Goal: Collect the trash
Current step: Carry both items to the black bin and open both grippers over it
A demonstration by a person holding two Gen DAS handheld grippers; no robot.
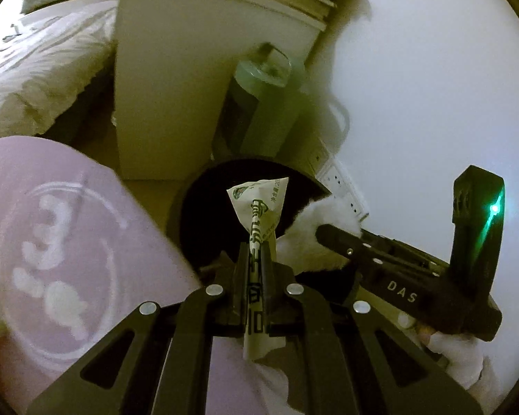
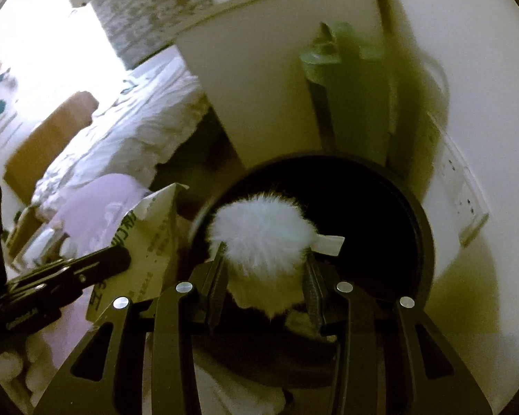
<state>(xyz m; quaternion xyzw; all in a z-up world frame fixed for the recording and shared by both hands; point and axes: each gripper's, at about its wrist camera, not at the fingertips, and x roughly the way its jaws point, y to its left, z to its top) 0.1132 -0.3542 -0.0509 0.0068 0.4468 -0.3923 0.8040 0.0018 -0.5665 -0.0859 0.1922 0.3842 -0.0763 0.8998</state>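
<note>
You have a white cabinet (image 1: 162, 79) in the upper centre of the frame, with a rumpled white bed (image 2: 128, 138) at its left. A green rolled mat (image 1: 259, 103) leans at its right. A white power strip (image 2: 463, 190) lies at far right.

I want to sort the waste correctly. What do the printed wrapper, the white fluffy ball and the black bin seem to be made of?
Printed wrapper: thin paper or plastic film, matte, creased flat and pinched between the jaws.
White fluffy ball: fur-like fibres, probably synthetic, with a fuzzy outline; a small white tag sticks out.
Black bin: probably plastic; smooth dark round rim with a dull sheen.
</note>
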